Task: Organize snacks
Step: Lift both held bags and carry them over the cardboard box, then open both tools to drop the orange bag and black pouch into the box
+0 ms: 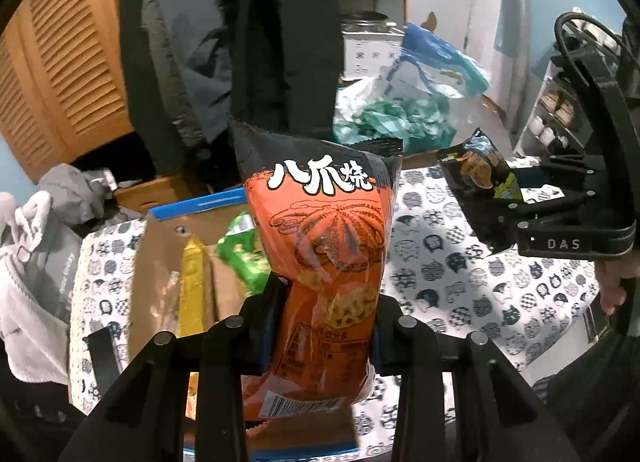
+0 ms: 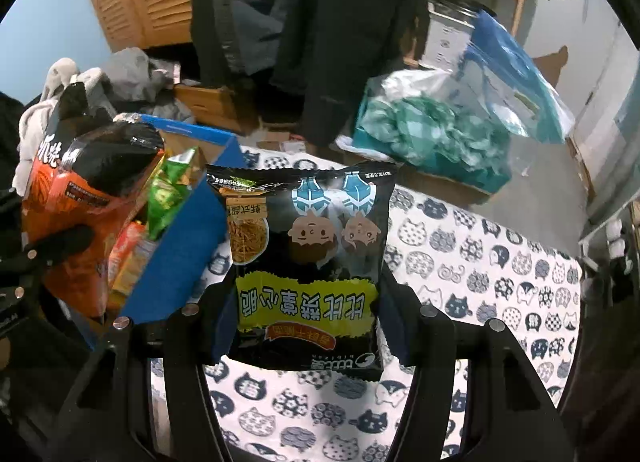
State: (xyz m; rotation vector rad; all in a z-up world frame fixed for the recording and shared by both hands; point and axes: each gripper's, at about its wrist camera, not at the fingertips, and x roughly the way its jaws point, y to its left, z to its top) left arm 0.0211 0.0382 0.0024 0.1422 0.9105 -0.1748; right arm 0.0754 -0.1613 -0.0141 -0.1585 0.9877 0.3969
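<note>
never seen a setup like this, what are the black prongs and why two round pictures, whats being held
There is no robot here: a person carries a two-finger gripper in each hand, and a fisheye camera on each looks forward along its fingers, hence two round pictures. The left view shows the left gripper shut on an orange bag, above a box that already holds snacks. The right view shows the right gripper shut on a black bag, held upside down over the cat-print cloth. The box stands on that cloth.
</note>
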